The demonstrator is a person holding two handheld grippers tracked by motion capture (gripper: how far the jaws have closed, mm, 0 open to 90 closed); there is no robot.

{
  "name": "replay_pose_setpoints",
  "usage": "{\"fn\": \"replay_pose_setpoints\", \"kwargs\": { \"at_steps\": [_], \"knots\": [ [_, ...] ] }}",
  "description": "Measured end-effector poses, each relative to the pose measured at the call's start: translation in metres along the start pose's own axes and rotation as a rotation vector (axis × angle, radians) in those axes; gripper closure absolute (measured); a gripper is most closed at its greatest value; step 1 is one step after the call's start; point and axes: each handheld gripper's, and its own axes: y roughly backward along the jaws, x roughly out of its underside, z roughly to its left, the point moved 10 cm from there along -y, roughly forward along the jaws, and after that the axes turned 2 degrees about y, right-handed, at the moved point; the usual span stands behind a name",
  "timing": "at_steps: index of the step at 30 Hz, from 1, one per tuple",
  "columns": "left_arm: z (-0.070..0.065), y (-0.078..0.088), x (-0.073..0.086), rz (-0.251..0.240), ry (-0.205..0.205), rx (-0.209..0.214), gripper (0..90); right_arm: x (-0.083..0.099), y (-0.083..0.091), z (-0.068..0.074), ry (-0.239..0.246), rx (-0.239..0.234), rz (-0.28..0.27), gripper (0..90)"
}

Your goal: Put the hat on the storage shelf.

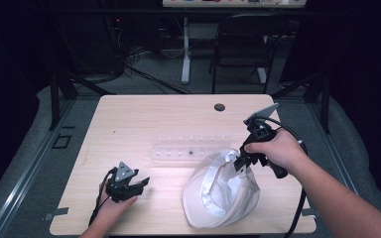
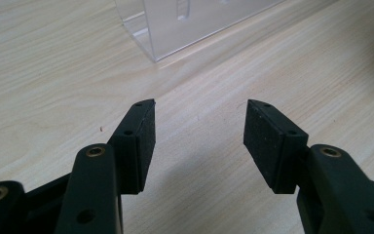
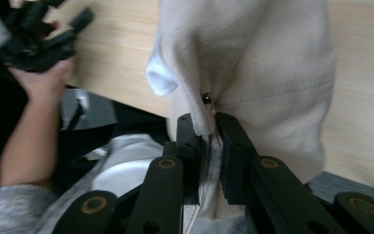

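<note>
High view, lower right of frame: right gripper (image 1: 241,163) has jaws clamped on edge of white cap (image 1: 222,191), at cap's upper-right rim. Right gripper view, centre: fabric fold pinched between the two black pads, cap body hanging/extending away toward top of frame. Cap rests on wooden table (image 1: 144,114) at lower centre-right, long axis running approx. upper right to lower left. Left gripper (image 1: 138,184) sits lower left of frame, jaws spread wide, empty, well apart from cap; cap lies to its right. Left gripper view: open jaws over bare wood, clear plastic rack (image 2: 185,24) at top centre. Judgement: right hand nearer, controls cap; left free to assist.
</note>
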Motion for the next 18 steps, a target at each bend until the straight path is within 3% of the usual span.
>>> {"fn": "replay_pose_setpoints", "kwargs": {
  "at_steps": [11,18],
  "knots": [
    [0.001,0.0,0.0,-0.005,0.002,-0.002,45.9,0.002,0.004,0.02,-0.019,-0.173,0.0,81.4],
    [0.001,0.0,0.0,0.003,0.0,-0.001,45.9,0.002,0.011,0.026,0.011,-0.226,-0.012,81.4]
  ]
}}
